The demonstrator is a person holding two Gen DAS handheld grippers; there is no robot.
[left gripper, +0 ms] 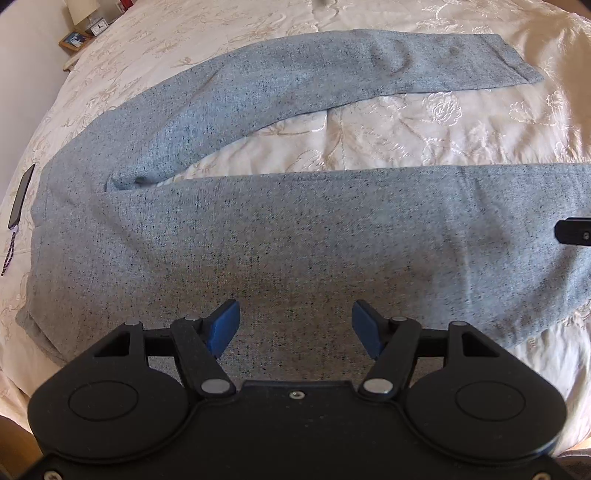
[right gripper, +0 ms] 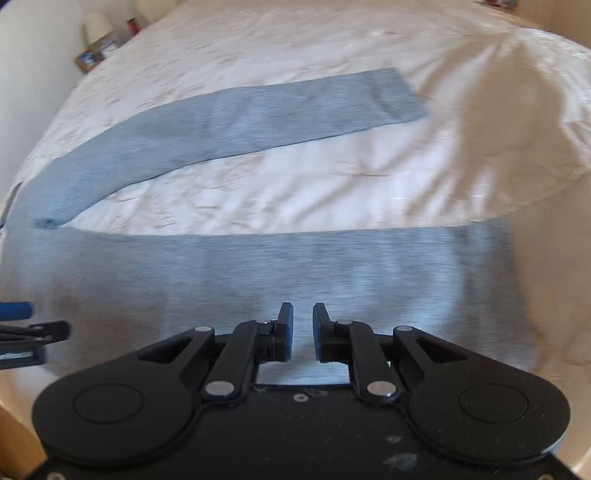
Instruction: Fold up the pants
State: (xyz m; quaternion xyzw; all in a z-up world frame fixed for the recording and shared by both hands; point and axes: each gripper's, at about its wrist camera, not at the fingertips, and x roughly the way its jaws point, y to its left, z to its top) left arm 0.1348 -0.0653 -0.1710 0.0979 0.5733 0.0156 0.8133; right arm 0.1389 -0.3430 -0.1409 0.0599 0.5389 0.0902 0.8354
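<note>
Jaws of the left gripper (left gripper: 295, 326) stand wide apart, gripping nothing, with its blue pads (left gripper: 223, 326) poised over the near leg of the grey pants (left gripper: 258, 236). On the right gripper (right gripper: 303, 330) only a narrow gap remains between the fingers, nothing caught in it, above the same leg nearer its cuff. The pants lie flat on a cream embroidered bedspread (left gripper: 424, 125), legs splayed in a V with bare cover between them; the far leg (right gripper: 229, 125) angles away. A phone (left gripper: 21, 197) lies just beside the waistband. Off the bed's far corner stand a small clock (left gripper: 99, 26) and a framed picture (left gripper: 74, 40); no writing is readable.
</note>
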